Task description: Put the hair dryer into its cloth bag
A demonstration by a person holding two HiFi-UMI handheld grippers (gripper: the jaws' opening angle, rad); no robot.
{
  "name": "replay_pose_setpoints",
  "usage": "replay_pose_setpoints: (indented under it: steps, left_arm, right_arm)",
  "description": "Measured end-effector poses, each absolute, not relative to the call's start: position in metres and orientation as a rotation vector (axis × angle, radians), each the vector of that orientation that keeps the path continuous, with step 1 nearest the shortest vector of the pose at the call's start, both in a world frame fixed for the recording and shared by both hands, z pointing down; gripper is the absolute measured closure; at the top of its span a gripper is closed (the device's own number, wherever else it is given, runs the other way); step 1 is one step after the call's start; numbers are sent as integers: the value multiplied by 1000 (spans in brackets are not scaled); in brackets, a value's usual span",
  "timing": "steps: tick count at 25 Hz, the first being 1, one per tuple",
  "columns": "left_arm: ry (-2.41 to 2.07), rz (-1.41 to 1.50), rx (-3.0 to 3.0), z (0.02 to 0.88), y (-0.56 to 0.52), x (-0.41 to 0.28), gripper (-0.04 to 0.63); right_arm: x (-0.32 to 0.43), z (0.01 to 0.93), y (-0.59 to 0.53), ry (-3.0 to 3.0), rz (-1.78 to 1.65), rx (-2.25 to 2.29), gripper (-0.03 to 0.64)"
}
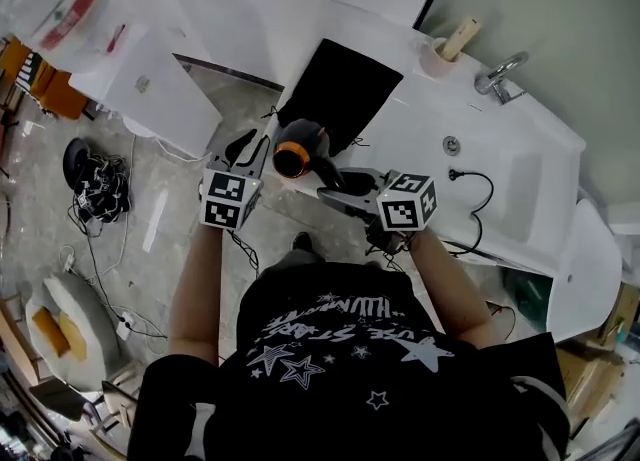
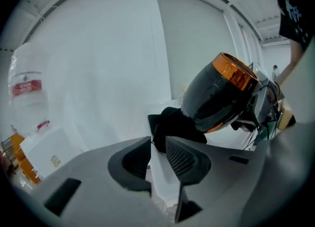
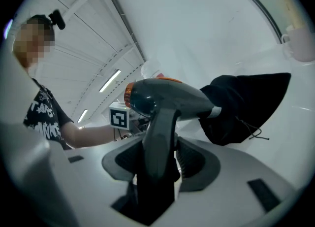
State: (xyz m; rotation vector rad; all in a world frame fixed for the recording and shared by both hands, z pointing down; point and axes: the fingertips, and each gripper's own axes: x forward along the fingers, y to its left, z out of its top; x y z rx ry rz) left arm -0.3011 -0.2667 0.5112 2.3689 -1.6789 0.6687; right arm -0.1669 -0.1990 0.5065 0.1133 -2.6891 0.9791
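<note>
Grey hair dryer [image 3: 167, 98]: nozzle toward cloth bag [image 3: 246, 103].

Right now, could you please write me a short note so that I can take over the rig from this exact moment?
Right gripper: shut on the handle of the hair dryer, holding it up off the counter.
Left gripper: open, nothing between its jaws, just short of the near edge of the cloth bag.
Cloth bag: lies on the counter; the dryer's nozzle is at its mouth, the body outside.
Done: dryer lifted and brought to the bag.
Left: probably hold the bag's mouth with the left gripper, slide the dryer fully in, let go.
</note>
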Motion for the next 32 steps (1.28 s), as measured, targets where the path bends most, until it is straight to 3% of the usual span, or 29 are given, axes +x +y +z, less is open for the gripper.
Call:
replay_pose_setpoints:
  steps: [10, 15, 16, 19, 32]
  left_arm:
    - [-1425, 795, 2510, 553, -329, -276, 367]
    - [-1331, 869, 2570, 567, -347, -266, 357]
    - [-1323, 871, 2571, 570, -349, -266, 365]
    - [-1325, 866, 2576, 572, -355, -266, 566]
    - [-1156, 704, 2625, 556, -355, -263, 574]
  right_arm:
    - [-169, 513, -218, -2663, 1003, 253, 414]
    - [-171, 512, -222, -2673, 1035, 288, 413]
    - [-171, 512, -223, -2676, 1040, 289, 414]
    - [-172, 512, -224, -2684, 1051, 287, 413]
    - [-166, 525, -244, -2671, 1026, 324, 414]
